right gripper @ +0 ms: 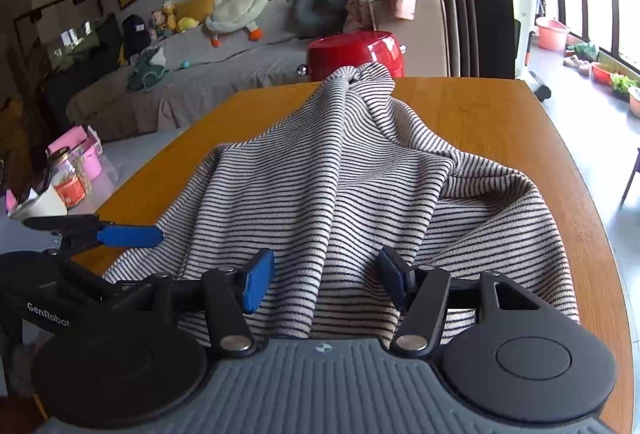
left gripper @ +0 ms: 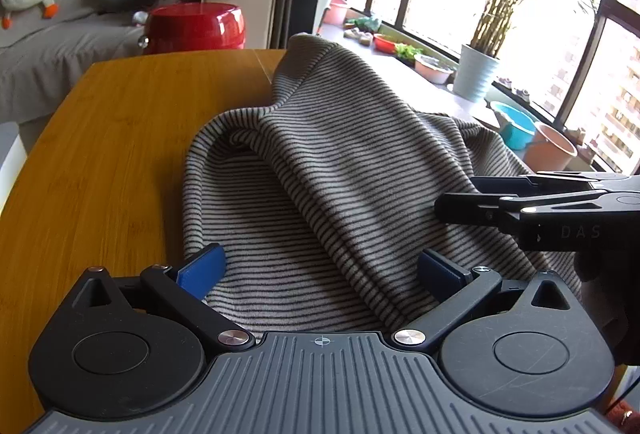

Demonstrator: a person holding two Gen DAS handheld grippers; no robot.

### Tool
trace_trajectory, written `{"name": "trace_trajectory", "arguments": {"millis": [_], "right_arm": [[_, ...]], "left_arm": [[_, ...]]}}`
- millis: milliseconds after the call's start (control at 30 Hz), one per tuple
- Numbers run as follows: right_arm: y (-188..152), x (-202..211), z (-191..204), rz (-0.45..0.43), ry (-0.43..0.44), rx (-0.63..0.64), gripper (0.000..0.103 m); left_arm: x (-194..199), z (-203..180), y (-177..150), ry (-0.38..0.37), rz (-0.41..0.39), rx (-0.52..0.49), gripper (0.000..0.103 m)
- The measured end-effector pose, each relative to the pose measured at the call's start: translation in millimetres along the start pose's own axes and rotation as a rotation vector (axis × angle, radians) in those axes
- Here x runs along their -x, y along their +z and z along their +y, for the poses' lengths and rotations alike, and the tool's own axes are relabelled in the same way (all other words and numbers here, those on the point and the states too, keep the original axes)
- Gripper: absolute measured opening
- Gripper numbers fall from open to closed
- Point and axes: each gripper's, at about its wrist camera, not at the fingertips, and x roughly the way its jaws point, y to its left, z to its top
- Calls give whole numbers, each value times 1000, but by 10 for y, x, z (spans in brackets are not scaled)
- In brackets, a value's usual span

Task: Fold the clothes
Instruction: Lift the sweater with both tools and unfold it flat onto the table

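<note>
On my right gripper (left gripper: pixel 456 212), seen from the left wrist camera, I read the pale letters "DAS" on its black body, cut off at the picture's edge. On my left gripper (right gripper: pixel 132 236), seen from the right wrist camera, white letters on the black arm below its blue fingers read "GenRobot". The jar (right gripper: pixel 70 178) beyond it has a red label too small to read.
</note>
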Motion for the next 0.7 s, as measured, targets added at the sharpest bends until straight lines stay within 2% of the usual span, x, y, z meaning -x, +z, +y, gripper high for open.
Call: {"name": "trace_trajectory", "arguments": {"millis": [100,167,233,267,300,367,500,700], "right_arm": [[-38,162,167,-15,-23,85,52],[-58,258,300,-43,-35,173,49],[-52,246,359,-19,-15,205,45],[-44,211,365,6,2,199,36],[-32,166,365,27,12,185,20],[37,128,356,34,34,148,6],[416,242,362,-44,130,98,5],[1113,302,514,-144,205,140,4]], "left_arm": [[163,-51,-161,-16,8,-52,103],[248,-36,-189,-41,17,-40,103],[297,-46,-157,-42,-8,-58,103],[317,-55,-135,-39,-24,-71,103],[337,-63,-113,-36,-41,-85,103],[377,-80,-69,-29,-74,-112,103],[458,-114,18,-17,-140,-165,103],[482,-189,187,8,-244,-254,103]]}}
